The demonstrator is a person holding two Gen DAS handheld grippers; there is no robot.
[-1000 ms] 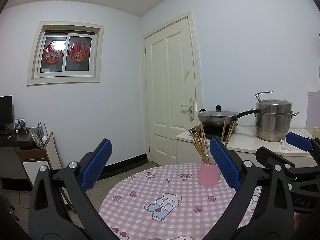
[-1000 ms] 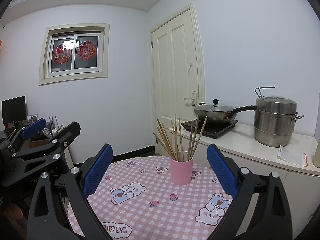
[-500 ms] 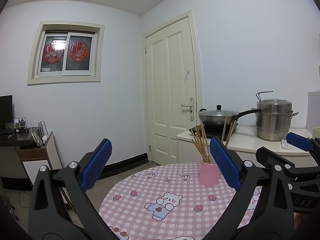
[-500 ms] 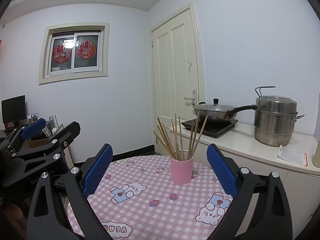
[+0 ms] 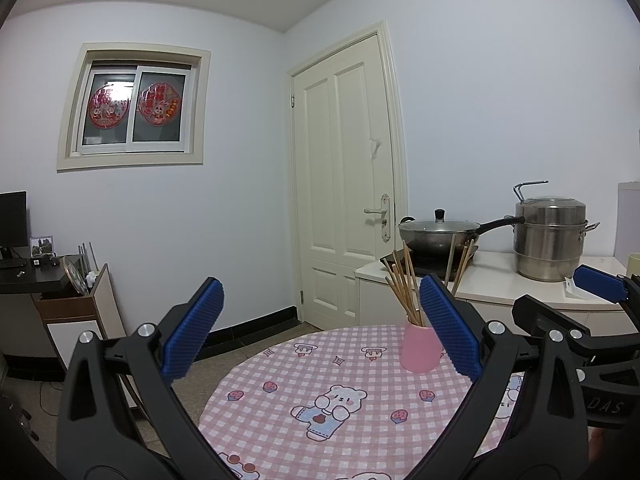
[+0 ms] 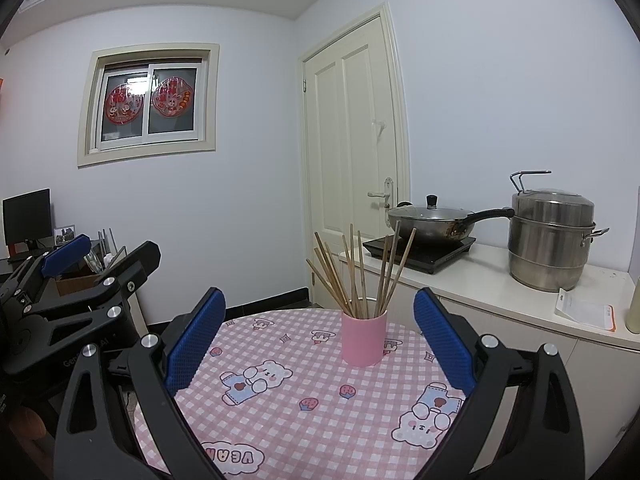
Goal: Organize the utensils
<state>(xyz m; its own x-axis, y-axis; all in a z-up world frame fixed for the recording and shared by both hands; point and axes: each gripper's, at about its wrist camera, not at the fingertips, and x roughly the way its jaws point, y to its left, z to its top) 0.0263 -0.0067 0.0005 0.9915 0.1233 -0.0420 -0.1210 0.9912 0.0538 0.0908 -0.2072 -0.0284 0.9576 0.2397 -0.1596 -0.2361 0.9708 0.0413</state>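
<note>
Both grippers (image 5: 320, 328) (image 6: 320, 332) gape wide, empty; pink cup (image 5: 420, 346) partly hidden; chopsticks (image 6: 356, 276) maybe ten.

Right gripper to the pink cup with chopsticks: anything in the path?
Nothing visible. The right gripper is open, and only bare checked tablecloth lies between it and the pink cup holding the chopsticks. The left gripper sits off to the side.

Round tabletop (image 6: 304, 432) under pink checked cloth printed with cartoon bears. Behind, on white counter (image 6: 500, 284): lidded wok (image 6: 432, 220) on black induction hob (image 6: 420, 250), beside stacked steel steamer pot (image 6: 550, 236). Closed cream door (image 6: 354, 152); window (image 6: 150, 100) with red paper decorations; dark monitor (image 6: 27, 214) at far left.
</note>
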